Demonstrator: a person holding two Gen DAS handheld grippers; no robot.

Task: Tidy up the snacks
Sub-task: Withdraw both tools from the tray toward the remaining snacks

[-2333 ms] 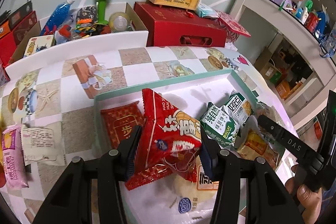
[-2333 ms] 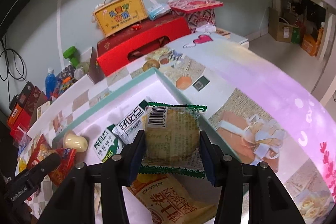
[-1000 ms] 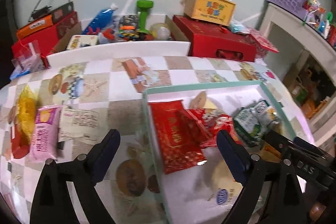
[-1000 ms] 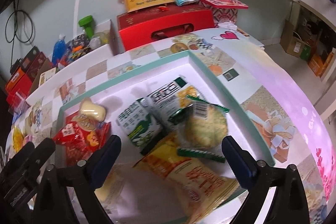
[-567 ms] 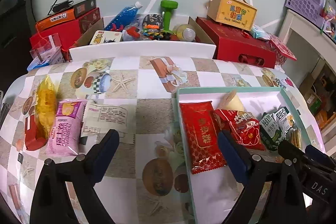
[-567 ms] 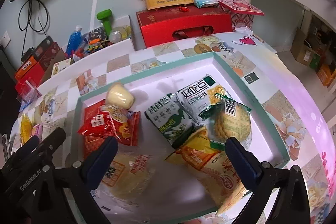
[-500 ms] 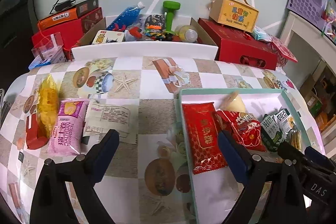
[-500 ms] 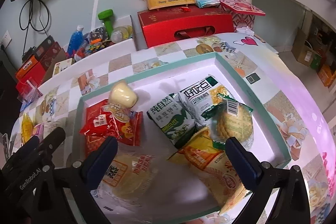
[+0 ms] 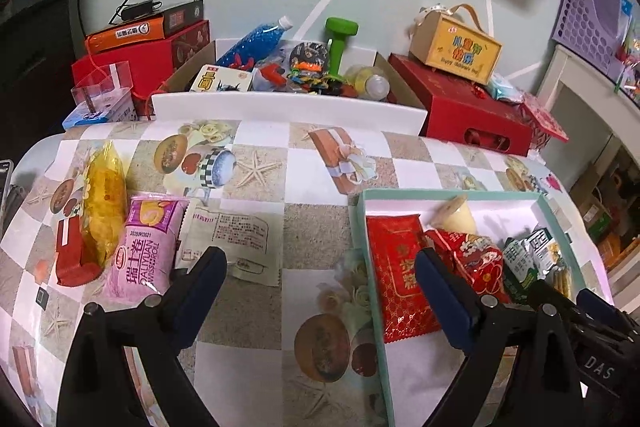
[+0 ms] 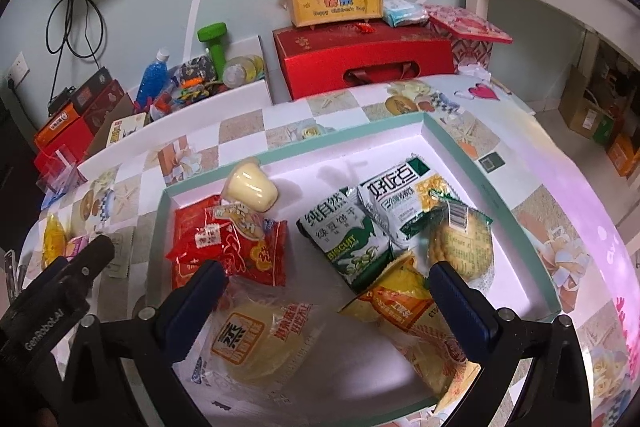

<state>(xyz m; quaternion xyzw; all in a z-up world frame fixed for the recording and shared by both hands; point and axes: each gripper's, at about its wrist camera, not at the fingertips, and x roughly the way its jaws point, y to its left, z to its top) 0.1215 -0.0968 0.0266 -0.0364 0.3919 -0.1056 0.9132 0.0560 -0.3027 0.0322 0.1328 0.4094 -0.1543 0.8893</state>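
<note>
Eight snacks lie in the tray, a shallow white box with a teal rim on the right half of the surface: one flat red packet along the left wall, one crinkled red bag partly over it, one pale jelly cup on its side at the far left corner, two green-and-white biscuit packs side by side in the middle, one round cracker pack to their right, one orange-yellow bag near the front, and one clear pack with a yellow cake at the near left.

Four more snacks lie on the left part of the surface, outside the tray: one yellow bag, one small red pack touching it, one pink Swiss roll pack just right of them, and one white sachet right of that.

The left gripper is spread wide and holds nothing — its left finger hangs over the near edge of the pink pack and sachet, its right finger over the flat red packet; whether either touches cannot be told. The right gripper is spread wide too and holds nothing, above the near half of the tray, its left finger by the crinkled bag and cake pack, its right finger over the orange-yellow bag
</note>
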